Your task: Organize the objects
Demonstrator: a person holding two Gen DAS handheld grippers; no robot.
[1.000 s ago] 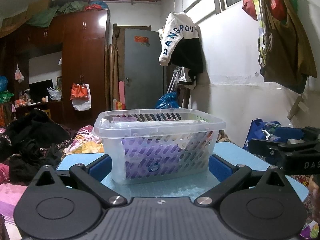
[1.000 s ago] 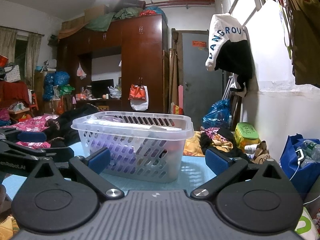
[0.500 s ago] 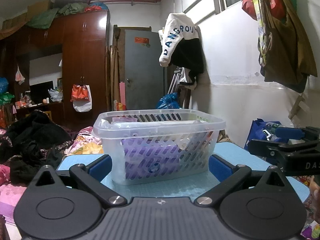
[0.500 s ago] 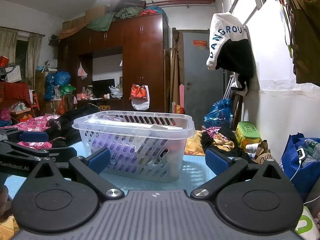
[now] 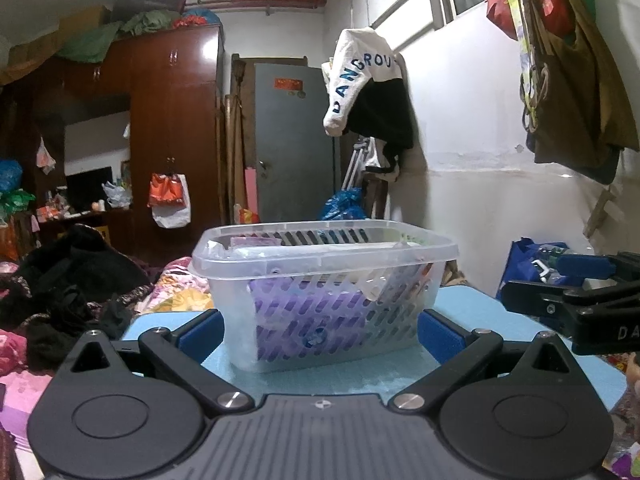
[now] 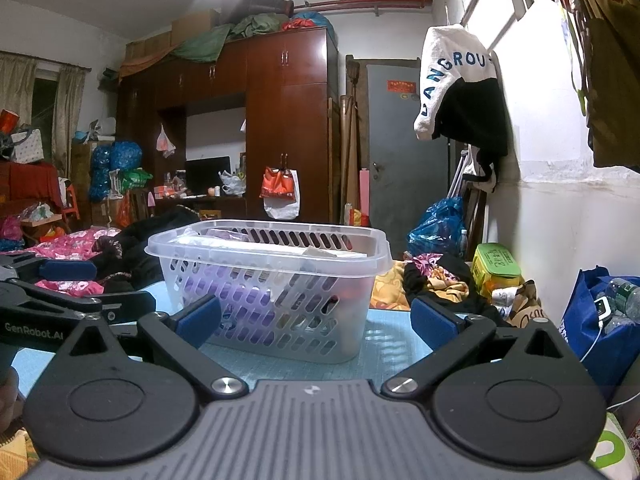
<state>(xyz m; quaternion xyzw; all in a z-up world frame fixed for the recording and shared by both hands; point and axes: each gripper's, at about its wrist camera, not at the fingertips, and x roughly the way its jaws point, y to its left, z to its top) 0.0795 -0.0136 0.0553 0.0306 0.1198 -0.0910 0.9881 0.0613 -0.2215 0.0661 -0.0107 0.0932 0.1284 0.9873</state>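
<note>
A clear plastic slotted basket (image 5: 324,292) stands on a light blue table (image 5: 472,312). It holds a purple packet (image 5: 304,316) and other packets. It also shows in the right wrist view (image 6: 268,280). My left gripper (image 5: 320,334) is open and empty, just in front of the basket. My right gripper (image 6: 316,320) is open and empty, in front of the basket and a little to its right. Each gripper shows at the edge of the other's view.
The blue table (image 6: 384,356) ends close behind the basket. Clothes are piled on a bed at the left (image 5: 68,280). A blue bag (image 6: 600,320) and a green-lidded box (image 6: 496,268) lie at the right by the white wall.
Both grippers have crept very slightly nearer the basket. Both stay open and empty.
</note>
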